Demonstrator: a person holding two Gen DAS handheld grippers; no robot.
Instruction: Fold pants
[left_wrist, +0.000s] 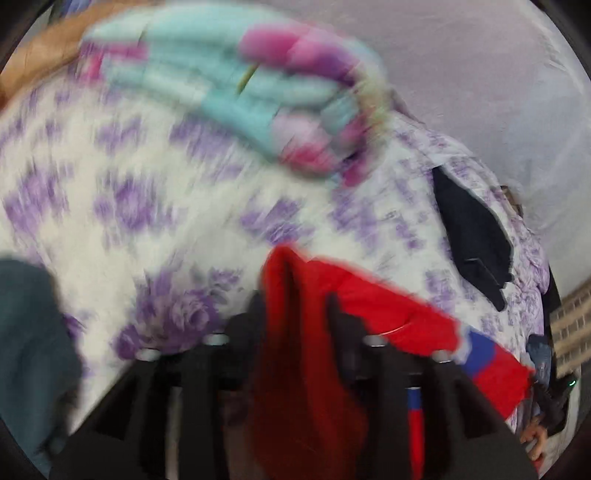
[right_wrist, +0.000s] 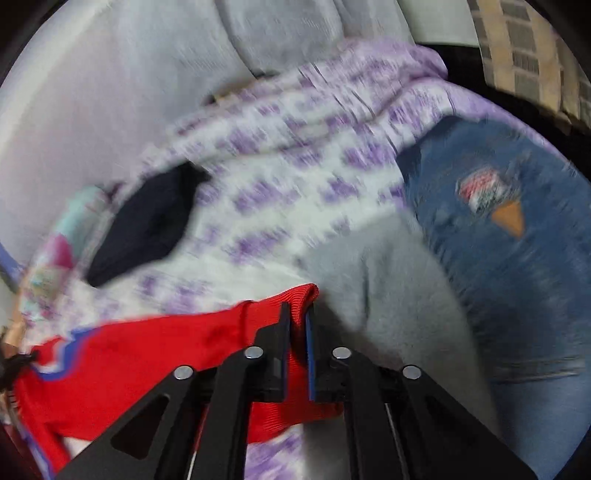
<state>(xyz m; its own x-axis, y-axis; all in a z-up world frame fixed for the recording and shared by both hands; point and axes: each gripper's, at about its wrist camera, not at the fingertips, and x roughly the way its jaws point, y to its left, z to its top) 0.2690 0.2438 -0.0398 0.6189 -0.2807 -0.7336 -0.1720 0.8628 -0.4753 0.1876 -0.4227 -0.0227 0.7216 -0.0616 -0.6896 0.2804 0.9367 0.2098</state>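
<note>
The red pants (left_wrist: 388, 306) with a blue and white stripe lie on a bed covered by a white sheet with purple flowers (left_wrist: 147, 206). In the left wrist view a fold of the red cloth hangs between the fingers of my left gripper (left_wrist: 295, 306), whose jaws stand well apart and do not pinch it. In the right wrist view the ribbed hem of the pants (right_wrist: 147, 354) sits in the narrow gap of my right gripper (right_wrist: 297, 310). Its jaws are slightly parted around the hem. Both views are blurred.
A dark navy garment (left_wrist: 469, 229) lies on the sheet beyond the pants. A teal and pink garment (left_wrist: 229, 85) lies at the far side. Blue jeans with an ice-cream patch (right_wrist: 517, 258) and a grey garment (right_wrist: 388, 280) lie right of my right gripper.
</note>
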